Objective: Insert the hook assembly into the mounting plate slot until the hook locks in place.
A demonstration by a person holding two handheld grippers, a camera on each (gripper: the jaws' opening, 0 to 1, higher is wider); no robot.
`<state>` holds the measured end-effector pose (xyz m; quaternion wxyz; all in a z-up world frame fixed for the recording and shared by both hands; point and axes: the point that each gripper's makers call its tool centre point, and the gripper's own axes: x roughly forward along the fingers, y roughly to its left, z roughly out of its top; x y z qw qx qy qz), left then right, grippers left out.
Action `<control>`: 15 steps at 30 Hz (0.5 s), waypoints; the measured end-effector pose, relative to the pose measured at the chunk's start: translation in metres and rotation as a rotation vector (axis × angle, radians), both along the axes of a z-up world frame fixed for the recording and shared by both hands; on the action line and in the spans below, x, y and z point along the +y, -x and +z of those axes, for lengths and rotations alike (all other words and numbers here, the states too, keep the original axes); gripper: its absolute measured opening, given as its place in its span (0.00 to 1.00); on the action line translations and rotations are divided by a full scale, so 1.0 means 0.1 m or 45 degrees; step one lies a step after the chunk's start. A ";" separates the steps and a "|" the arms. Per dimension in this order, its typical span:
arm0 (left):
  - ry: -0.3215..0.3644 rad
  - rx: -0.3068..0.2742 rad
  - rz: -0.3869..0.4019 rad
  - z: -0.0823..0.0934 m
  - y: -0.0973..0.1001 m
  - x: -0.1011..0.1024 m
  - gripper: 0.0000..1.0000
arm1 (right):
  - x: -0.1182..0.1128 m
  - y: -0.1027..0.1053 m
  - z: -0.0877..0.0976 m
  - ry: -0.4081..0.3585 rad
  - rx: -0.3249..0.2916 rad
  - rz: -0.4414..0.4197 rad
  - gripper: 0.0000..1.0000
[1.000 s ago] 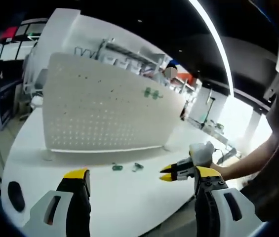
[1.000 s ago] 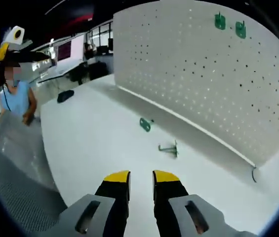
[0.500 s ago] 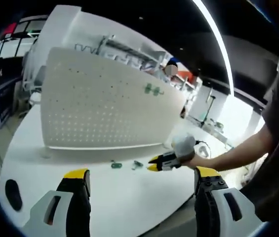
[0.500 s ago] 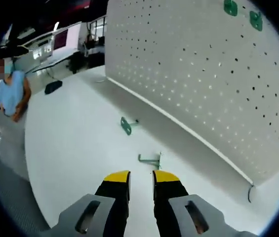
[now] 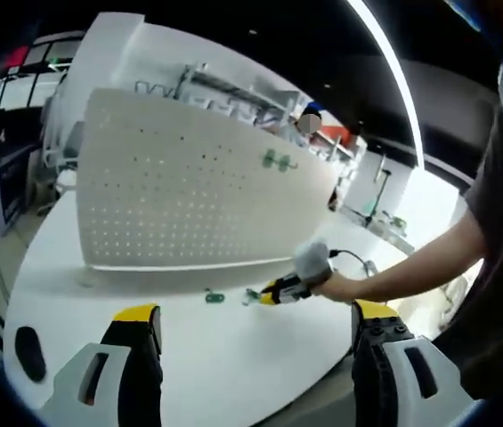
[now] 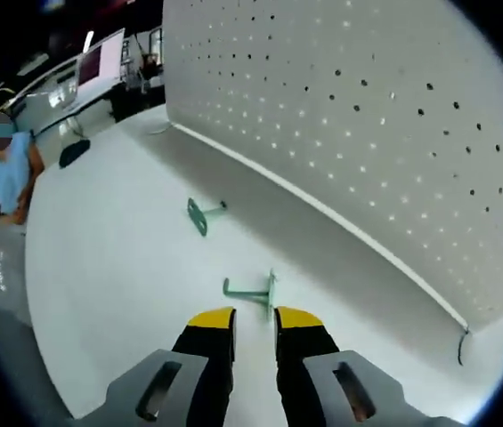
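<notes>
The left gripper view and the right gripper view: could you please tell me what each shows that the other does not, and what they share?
The left gripper view alone has two green hooks mounted on the pegboard, plus its own open hand-held gripper. The right gripper view alone has a seated person in blue. Both share the white pegboard, the white table, two loose green hooks, and the right hand-held gripper, nearly closed beside the nearer hook.

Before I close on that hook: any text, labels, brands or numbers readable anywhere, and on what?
None can be read.
Pegboard: holes only, no print.
Green hooks on the table: no markings visible.
Right tool: yellow tips, no label showing.
Background screen: lit, but too small and blurred to read.
</notes>
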<state>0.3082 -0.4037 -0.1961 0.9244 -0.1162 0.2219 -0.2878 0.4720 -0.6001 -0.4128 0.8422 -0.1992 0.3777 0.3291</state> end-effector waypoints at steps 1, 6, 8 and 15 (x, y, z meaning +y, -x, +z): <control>-0.003 0.001 0.001 0.00 0.00 0.00 0.90 | 0.00 -0.01 -0.01 0.005 0.001 0.004 0.16; -0.013 0.011 0.007 -0.02 -0.02 0.02 0.90 | 0.00 -0.07 -0.05 0.015 0.006 0.002 0.15; -0.013 0.012 0.012 -0.02 -0.04 0.02 0.90 | -0.01 -0.08 -0.07 0.030 0.005 0.003 0.14; -0.015 0.014 0.017 -0.02 -0.09 0.04 0.89 | -0.04 -0.13 -0.09 0.044 -0.002 0.010 0.05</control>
